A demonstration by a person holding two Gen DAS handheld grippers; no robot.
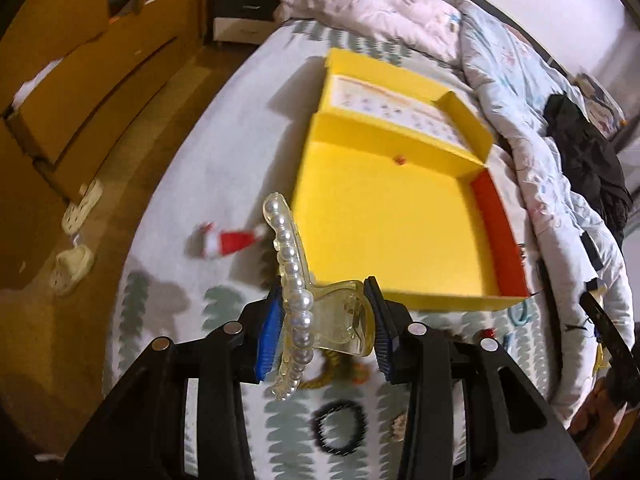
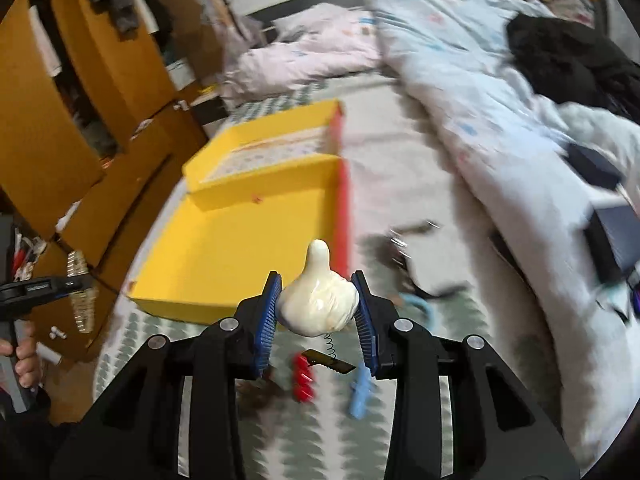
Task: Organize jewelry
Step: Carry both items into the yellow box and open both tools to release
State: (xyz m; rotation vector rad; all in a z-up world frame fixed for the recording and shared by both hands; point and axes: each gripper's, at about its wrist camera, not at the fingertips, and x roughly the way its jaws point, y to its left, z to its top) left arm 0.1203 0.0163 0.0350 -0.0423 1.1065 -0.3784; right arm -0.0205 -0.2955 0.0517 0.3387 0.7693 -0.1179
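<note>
My left gripper is shut on a clear yellowish claw hair clip lined with pearls, held above the bed just in front of the open yellow box. My right gripper is shut on a cream-white hair clip, lifted over the bed near the yellow box and its red side wall. Below the left gripper lie a black hair tie and a golden cord piece. Below the right gripper lie a red spiral clip, a blue clip and a dark flat clip.
The box's lid stands open behind it on the patterned bedsheet. A red and white ornament lies left of the box. Rumpled quilts and dark clothing fill the right side. Wooden cabinets stand left of the bed. A hand holds the other gripper at far left.
</note>
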